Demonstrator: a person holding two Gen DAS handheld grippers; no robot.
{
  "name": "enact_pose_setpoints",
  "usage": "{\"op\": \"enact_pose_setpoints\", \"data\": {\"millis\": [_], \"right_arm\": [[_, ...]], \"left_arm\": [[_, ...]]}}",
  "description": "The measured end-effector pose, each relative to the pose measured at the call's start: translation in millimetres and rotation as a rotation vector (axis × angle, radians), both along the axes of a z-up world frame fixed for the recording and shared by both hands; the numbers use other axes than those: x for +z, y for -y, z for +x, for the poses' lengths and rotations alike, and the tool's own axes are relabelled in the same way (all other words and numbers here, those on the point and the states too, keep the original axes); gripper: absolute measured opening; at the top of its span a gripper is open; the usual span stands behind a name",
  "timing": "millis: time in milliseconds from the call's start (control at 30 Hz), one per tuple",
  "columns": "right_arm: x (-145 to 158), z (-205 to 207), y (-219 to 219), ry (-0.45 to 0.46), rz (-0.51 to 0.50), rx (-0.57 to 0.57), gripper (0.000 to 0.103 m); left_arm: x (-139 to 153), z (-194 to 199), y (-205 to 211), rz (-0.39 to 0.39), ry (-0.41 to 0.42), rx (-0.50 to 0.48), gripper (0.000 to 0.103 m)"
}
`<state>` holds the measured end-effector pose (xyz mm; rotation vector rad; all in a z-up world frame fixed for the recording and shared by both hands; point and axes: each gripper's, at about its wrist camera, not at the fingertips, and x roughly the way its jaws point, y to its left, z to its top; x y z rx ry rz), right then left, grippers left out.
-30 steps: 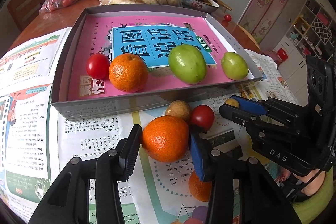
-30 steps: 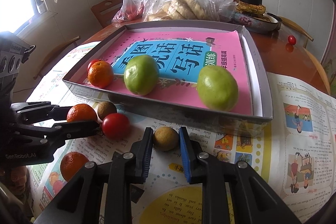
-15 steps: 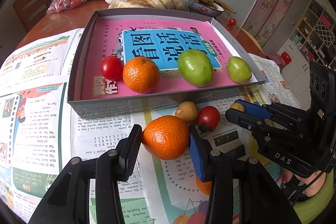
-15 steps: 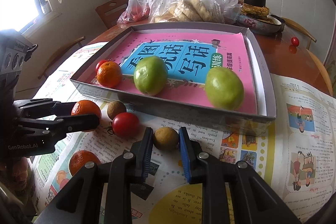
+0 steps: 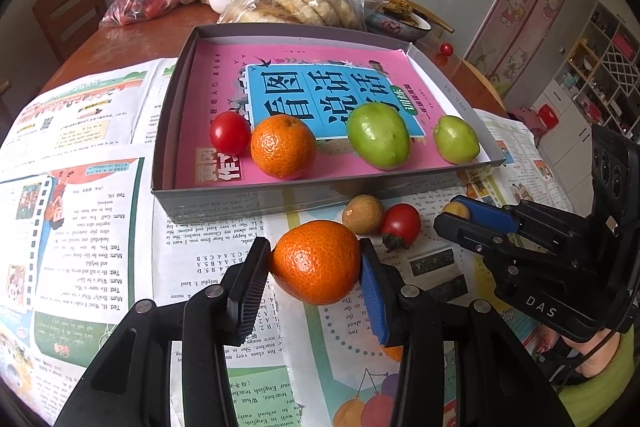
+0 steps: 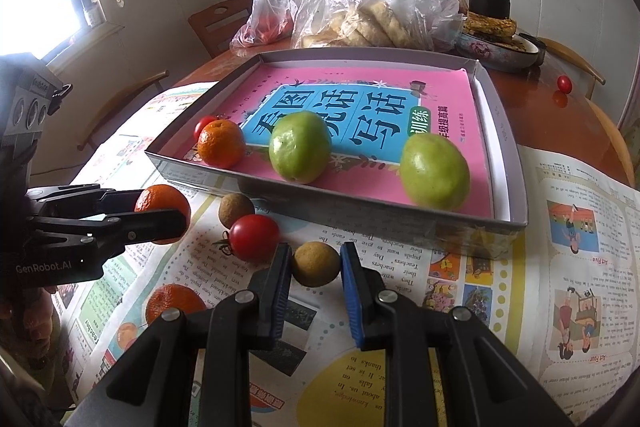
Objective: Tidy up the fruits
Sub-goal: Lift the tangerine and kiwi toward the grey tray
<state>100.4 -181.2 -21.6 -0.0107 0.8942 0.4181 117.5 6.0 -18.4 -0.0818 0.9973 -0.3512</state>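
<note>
The left claw (image 5: 316, 267) fills the lower middle of the left wrist view, tilted steeply down toward the tabletop (image 5: 132, 39), its two arms reaching up from the bottom edge; its pads are pressed on both sides of a mandarin (image 5: 316, 261), which sits in the centre of that frame, clear of the newspaper (image 5: 92, 235) beneath. In the right wrist view the same claw enters from the left edge, level across the picture, with the orange fruit showing between its fingertips.

The right claw (image 6: 316, 267) points down at a similar slant from the bottom of its own view and is clamped on a small brown longan (image 6: 316, 263) — the fruit is pinched between a black pad on the left and a blue pad on the right, just below the front wall of the grey tray (image 6: 360, 219). In the left wrist view this claw comes in from the right edge.

Inside the tray, on a pink book cover (image 5: 320, 95), four fruits line the near edge: a cherry tomato (image 5: 230, 133), an orange (image 5: 283, 146) touching it, and two green fruits (image 5: 378, 135) further right. Outside, just in front of the tray wall, a second longan (image 5: 363, 214) and a red tomato (image 5: 401, 223) lie side by side — another mandarin (image 6: 174, 303) rests at the lower left of the right wrist view
</note>
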Motion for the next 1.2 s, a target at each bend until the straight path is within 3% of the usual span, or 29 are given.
{"op": "enact_pose_setpoints", "data": {"millis": [533,1200], "right_arm": [[11,-4,3,0.026,0.003,-0.005,0.025],[20,4,17,0.051,0.011,-0.031,0.025]], "left_arm": [[15,-1,-7,0.002,0.027,0.021,0.045],[29,17,18,0.009,0.053,-0.013,0.045]]}}
